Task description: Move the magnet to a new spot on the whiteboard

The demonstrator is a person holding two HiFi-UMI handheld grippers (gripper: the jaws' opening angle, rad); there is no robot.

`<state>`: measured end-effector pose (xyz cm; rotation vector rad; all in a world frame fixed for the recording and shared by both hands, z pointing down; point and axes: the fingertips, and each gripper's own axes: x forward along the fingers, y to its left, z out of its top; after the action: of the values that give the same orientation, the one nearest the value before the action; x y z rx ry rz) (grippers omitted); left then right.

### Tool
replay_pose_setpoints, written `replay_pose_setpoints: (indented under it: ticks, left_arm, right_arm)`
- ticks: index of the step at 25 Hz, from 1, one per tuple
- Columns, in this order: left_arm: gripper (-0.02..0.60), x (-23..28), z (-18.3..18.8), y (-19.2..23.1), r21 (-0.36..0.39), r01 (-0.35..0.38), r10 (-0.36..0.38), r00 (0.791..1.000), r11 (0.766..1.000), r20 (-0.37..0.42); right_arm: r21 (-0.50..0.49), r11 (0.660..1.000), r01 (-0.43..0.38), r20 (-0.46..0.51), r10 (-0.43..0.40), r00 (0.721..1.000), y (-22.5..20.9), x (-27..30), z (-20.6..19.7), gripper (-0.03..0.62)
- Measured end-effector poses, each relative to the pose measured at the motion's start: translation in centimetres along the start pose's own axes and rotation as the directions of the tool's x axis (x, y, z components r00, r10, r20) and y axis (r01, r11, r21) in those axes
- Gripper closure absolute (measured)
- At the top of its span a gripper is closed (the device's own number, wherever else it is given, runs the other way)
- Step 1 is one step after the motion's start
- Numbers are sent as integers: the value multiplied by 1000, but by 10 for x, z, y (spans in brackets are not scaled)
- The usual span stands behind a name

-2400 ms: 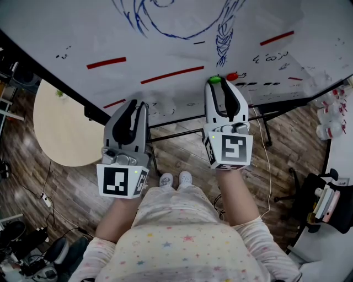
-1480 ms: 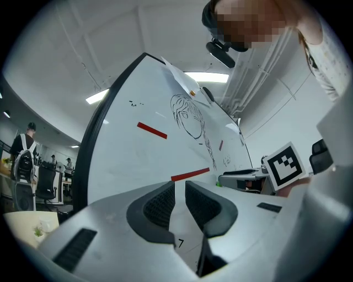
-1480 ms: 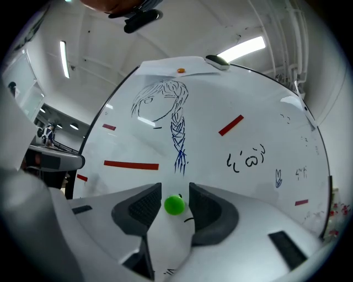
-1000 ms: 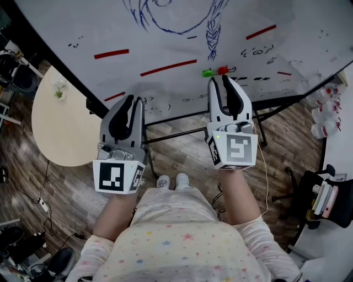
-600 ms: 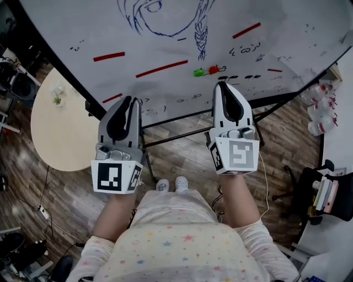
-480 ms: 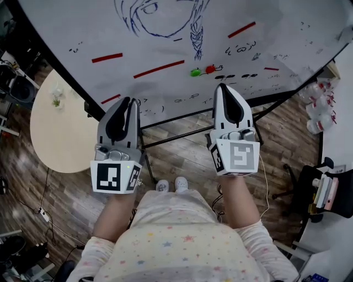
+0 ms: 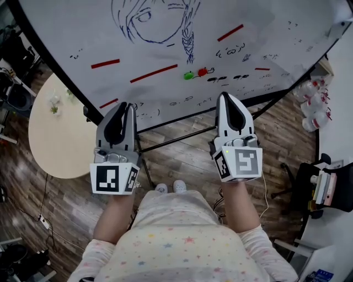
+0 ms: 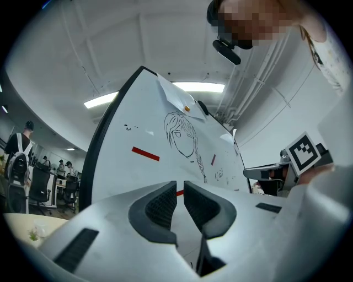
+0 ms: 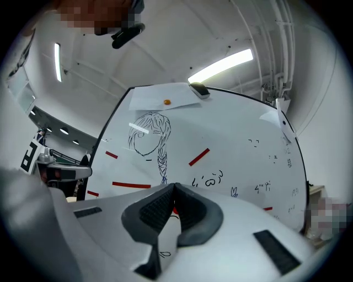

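A small green magnet [image 7: 188, 75] sticks to the whiteboard [image 7: 259, 14] right beside a red magnet [image 7: 202, 72], below a blue drawing of a braided head [image 7: 160, 22]. My right gripper [image 7: 223, 95] hangs a short way below the two magnets, clear of the board, shut and empty. My left gripper [image 7: 128, 104] is level with it further left, also shut with nothing held. In the left gripper view the pads [image 8: 162, 205] almost touch; in the right gripper view the gripper [image 9: 174, 190] points at the board [image 9: 237, 148].
Red strips [image 7: 153, 72] and small scribbles mark the board. Its black stand legs [image 7: 182, 135] cross the wood floor under my grippers. A round cream table [image 7: 52, 137] stands left, white bottles [image 7: 314, 104] and a black chair [image 7: 331, 187] right. An orange magnet [image 9: 166, 102] pins paper at the board's top.
My right gripper, open at the green magnet earlier, has drawn back from the board and shut empty. The left gripper has pulled back too. The green magnet stays beside the red one.
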<state>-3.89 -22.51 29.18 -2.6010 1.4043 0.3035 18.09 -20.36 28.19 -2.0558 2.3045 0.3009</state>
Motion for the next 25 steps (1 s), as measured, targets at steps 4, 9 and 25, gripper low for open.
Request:
replay_pose_setpoints:
  ticks: [4,9,25]
  left_arm:
    - [535,1,-2,1,-4,4,-4,1000,1000,-5]
    - [535,2,-5,0,-11,9,-10,1000,1000,-10]
    - [538,5,-14,-2,-18,39,-39,999,999,-25]
  right_arm:
    - [2,1000,10,-10,-10,1000,-2,-4,1,594]
    - [-7,1000,9,-3,-9,1000,-3,-6,0,594]
    - [1,999,34,-3,-34,999,-4,-5,-5,594]
